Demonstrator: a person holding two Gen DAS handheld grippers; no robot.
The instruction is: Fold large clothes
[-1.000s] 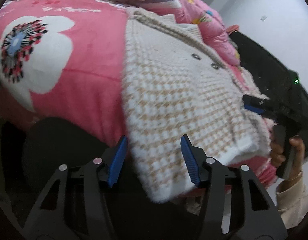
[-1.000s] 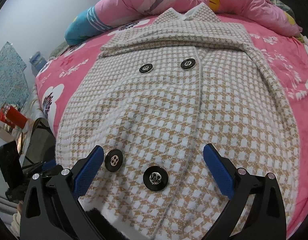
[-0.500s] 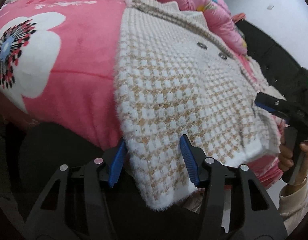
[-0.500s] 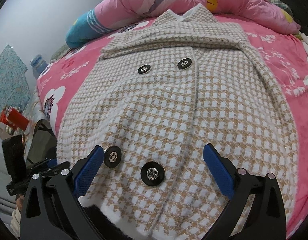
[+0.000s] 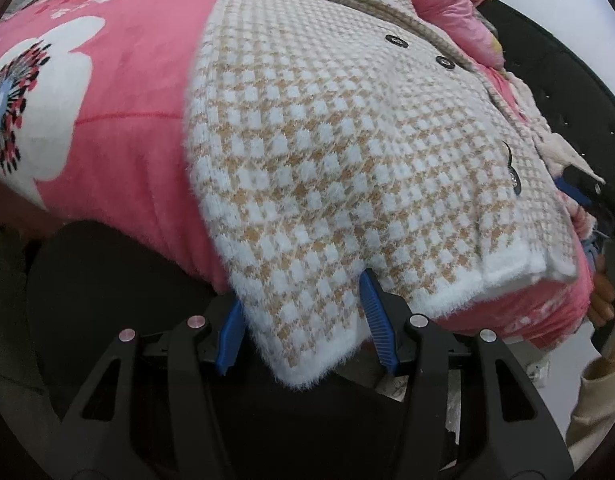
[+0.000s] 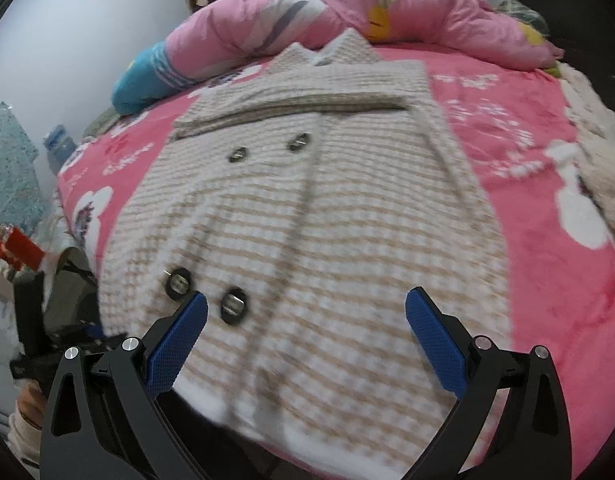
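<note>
A beige-and-white checked coat (image 5: 347, 152) with black buttons lies flat on the pink bed, collar at the far end, its hem at the near edge. The hem's left corner (image 5: 303, 344) hangs over the edge and sits between the blue pads of my left gripper (image 5: 301, 304). That gripper's jaws stand apart and do not press the cloth. In the right wrist view the coat (image 6: 327, 220) is blurred. My right gripper (image 6: 307, 320) hovers wide open over the hem, just right of the two lower buttons (image 6: 233, 306), with nothing between its fingers.
A pink flowered blanket (image 5: 119, 92) covers the bed, with a rolled pink quilt (image 6: 347, 12) and a blue pillow (image 6: 147, 80) beyond the collar. A fluffy cream cloth (image 6: 595, 140) lies at the right. Dark furniture (image 5: 99, 288) stands below the bed edge. A hand (image 5: 603, 296) shows at far right.
My left gripper has closed in on the hem corner, which now lies between its pads. The right gripper has slid right along the hem, so the lower buttons sit further left.
</note>
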